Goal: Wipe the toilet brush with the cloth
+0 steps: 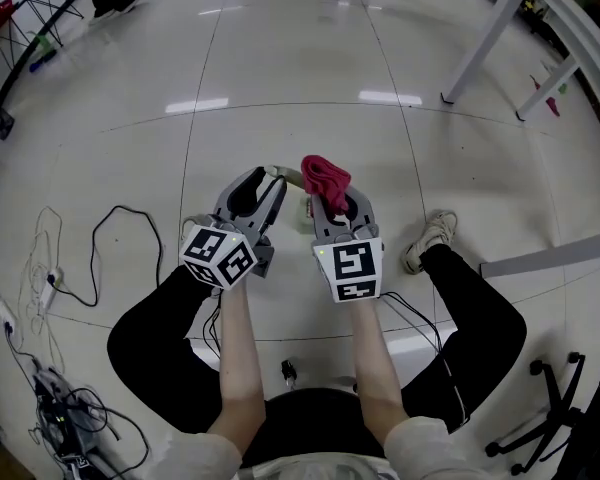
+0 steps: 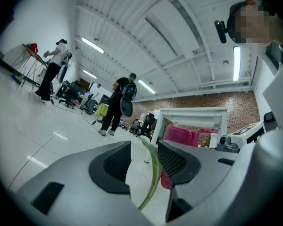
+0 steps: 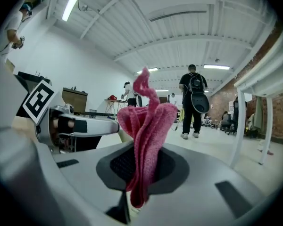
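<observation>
The left gripper points level with its jaws apart. The brush handle rises roughly upright between them, against the pad nearer the other gripper with a gap to the far pad, and its pale top end is about level with the jaw tips. The right gripper is just beside it on the right, jaws clamped on the cloth, whose folds stand up out of them; the cloth probably needs to cross leftward onto the handle, then run along its upright length
</observation>
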